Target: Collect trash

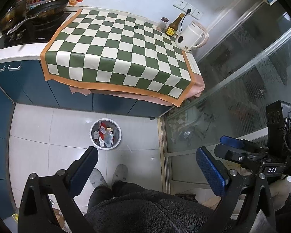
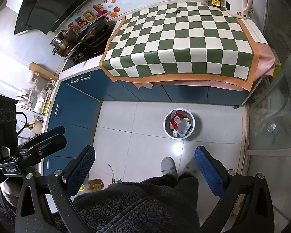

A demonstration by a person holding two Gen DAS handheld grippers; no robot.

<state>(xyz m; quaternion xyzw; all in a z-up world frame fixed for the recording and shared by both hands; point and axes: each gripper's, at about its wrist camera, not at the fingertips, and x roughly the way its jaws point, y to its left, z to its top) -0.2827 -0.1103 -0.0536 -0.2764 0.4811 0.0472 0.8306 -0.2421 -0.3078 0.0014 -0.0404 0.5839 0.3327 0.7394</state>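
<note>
left wrist view: my left gripper [image 1: 147,163] hangs over the floor with its jaws spread wide, nothing between the blue pads. past them sits the round trash bin [image 1: 105,133] on the pale tiles, just in front of the blue cabinets [image 1: 27,89], stuffed with crumpled wrappers; there's a red-and-white packet on top but its print is too small for me to read. my own dark fleece and grey slippers [image 1: 108,175] block the lower floor. at the right edge my other tool pokes in, a tag on it reading "das". up on the checkered mat [image 1: 116,52] there's a tiny dark thing [image 1: 135,27] i can't identify, plus a brown bottle [image 1: 174,26] with a yellow label, illegible, and a white kettle [image 1: 191,36].

right wrist view: my right gripper [image 2: 144,164] is also gaping, holding nothing. the bin [image 2: 179,124] stands ahead and a touch right. the left tool's tag is cut off and blurred. an amber bottle [image 2: 96,184] lies on the floor, half hidden behind my fleece.
</note>
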